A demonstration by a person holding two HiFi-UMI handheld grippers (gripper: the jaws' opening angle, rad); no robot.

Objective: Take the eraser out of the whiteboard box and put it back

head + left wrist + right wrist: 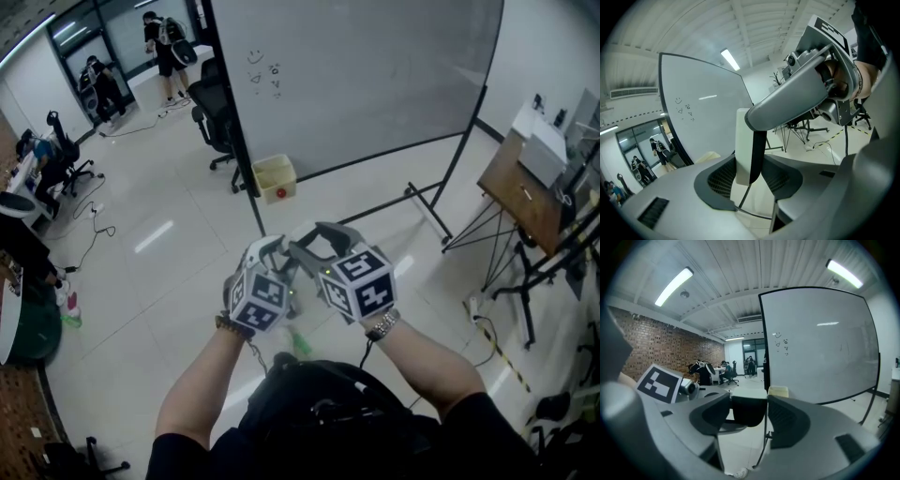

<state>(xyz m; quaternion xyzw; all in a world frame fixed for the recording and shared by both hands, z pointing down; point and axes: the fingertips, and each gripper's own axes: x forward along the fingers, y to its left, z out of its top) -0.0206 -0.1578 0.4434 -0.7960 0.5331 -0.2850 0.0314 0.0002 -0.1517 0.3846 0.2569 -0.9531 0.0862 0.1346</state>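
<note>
The whiteboard [356, 75] stands upright on its wheeled frame on the pale floor [178, 244]. The whiteboard box [281, 161], pale yellow, sits on the floor at the foot of the frame, well apart from both claws. The left claw [749, 182] and the right claw [749, 420] are held close together in front of the person, crossing at the tips. The eraser [742, 145], white with a black face, is out of the box and stands upright between the jaws of both claws. Each claw is closed onto it, with its pads flush against opposite sides.
</note>
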